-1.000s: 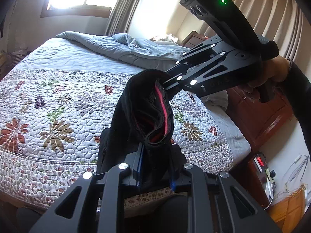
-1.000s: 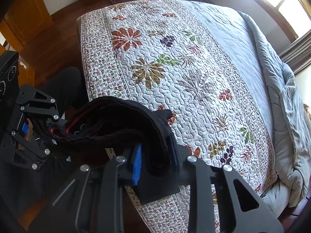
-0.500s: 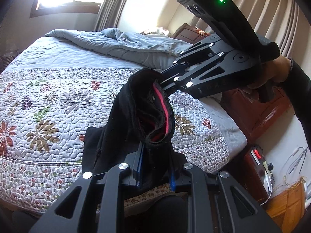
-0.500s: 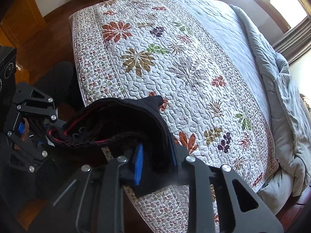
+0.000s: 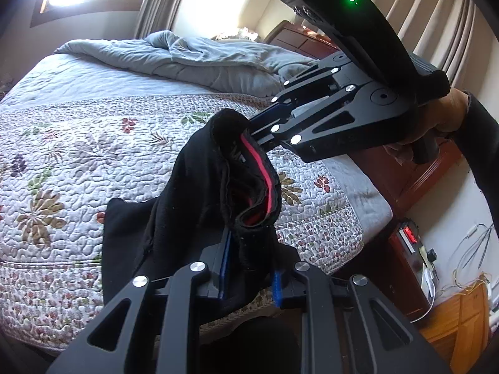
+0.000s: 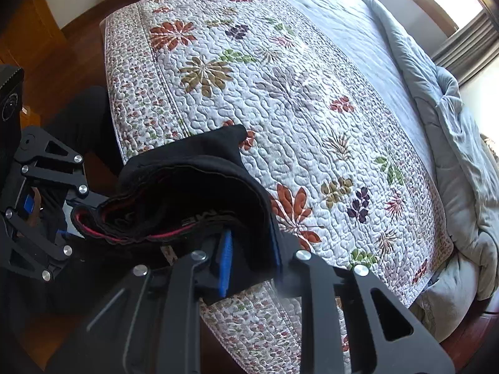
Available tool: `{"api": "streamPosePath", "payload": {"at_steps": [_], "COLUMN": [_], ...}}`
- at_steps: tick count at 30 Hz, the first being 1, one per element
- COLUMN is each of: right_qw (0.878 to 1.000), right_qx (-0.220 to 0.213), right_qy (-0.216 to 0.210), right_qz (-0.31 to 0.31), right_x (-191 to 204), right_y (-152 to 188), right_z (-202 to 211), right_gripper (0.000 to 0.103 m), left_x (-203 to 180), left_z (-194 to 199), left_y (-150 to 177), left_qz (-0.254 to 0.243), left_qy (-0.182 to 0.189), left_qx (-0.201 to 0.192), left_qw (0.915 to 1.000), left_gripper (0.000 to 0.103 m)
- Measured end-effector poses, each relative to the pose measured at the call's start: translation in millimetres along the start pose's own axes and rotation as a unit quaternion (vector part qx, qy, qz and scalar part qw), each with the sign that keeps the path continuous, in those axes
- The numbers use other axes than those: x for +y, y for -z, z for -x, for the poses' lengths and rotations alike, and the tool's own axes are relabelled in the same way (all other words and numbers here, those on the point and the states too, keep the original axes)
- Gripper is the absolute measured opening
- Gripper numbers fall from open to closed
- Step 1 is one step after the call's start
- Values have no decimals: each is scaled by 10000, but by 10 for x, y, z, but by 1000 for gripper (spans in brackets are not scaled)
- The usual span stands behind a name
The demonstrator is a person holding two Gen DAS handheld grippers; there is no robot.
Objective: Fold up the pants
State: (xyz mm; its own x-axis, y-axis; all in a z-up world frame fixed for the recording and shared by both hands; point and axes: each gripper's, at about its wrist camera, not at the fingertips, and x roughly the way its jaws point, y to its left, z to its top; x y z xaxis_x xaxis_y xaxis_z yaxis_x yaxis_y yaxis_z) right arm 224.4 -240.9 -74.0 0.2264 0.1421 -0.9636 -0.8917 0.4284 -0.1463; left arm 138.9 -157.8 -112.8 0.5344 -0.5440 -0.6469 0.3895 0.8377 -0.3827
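Both my tongs clamped on black pants (image 5: 199, 193) waistband: left tongs (image 5: 249, 277) bottom centre of frame, right tongs (image 5: 249, 134) upper right. Pants hanging between them over quilt (image 5: 78, 162) edge, red stripe showing.

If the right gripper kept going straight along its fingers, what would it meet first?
Most likely the floral quilt on the bed. The right gripper, shut on the black pants, points steeply down at it, with only the held cloth between. Depth is hard to judge.

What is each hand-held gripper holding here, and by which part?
Both hold the black pants by the red-lined waistband: the left hand-held gripper at one end, the right hand-held gripper at the other.
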Motion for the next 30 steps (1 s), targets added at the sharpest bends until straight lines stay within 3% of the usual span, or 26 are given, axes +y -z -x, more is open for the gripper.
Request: {"api": "streamPosePath", "payload": {"at_steps": [30], "right_qw": [9976], "right_qx": [341], "right_qy": [-321], "right_qz": [-508], "right_x": [-528], "right_y": [788], "right_z": [-991], "right_gripper": [18], "left_x": [-131], "left_z": [-1308], "left_y": [158], "left_qz": [-21], "left_qy": [324], "left_qx": [930], "left_qw": [9951], "left_gripper": [21]}}
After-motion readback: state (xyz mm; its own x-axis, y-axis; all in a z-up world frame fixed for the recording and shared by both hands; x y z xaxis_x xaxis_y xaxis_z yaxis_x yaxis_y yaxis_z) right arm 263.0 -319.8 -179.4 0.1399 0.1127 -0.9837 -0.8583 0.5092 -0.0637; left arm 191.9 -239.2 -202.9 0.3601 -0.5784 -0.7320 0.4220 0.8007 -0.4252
